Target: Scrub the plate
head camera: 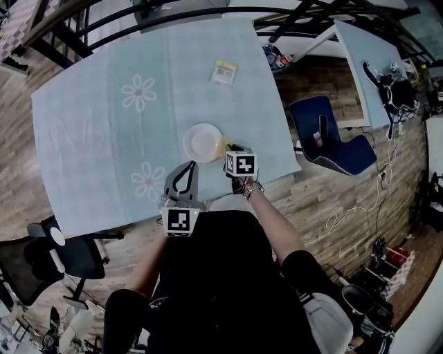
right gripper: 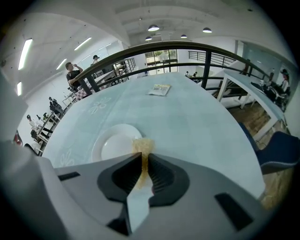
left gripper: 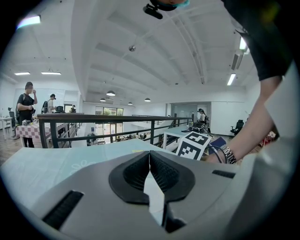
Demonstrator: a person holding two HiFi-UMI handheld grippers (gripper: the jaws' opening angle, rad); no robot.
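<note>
A white plate lies on the pale blue tablecloth near the table's front edge. My right gripper is shut on a yellowish scrubbing sponge, which touches the plate's right rim. In the right gripper view the sponge sticks out between the jaws, next to the plate. My left gripper hovers just in front of the plate, shut and holding nothing. In the left gripper view, this gripper points up over the table toward the railing.
A small printed packet lies further back on the table. A dark railing runs behind the table. A blue chair stands to the right and a black chair at the front left. Another table stands at right.
</note>
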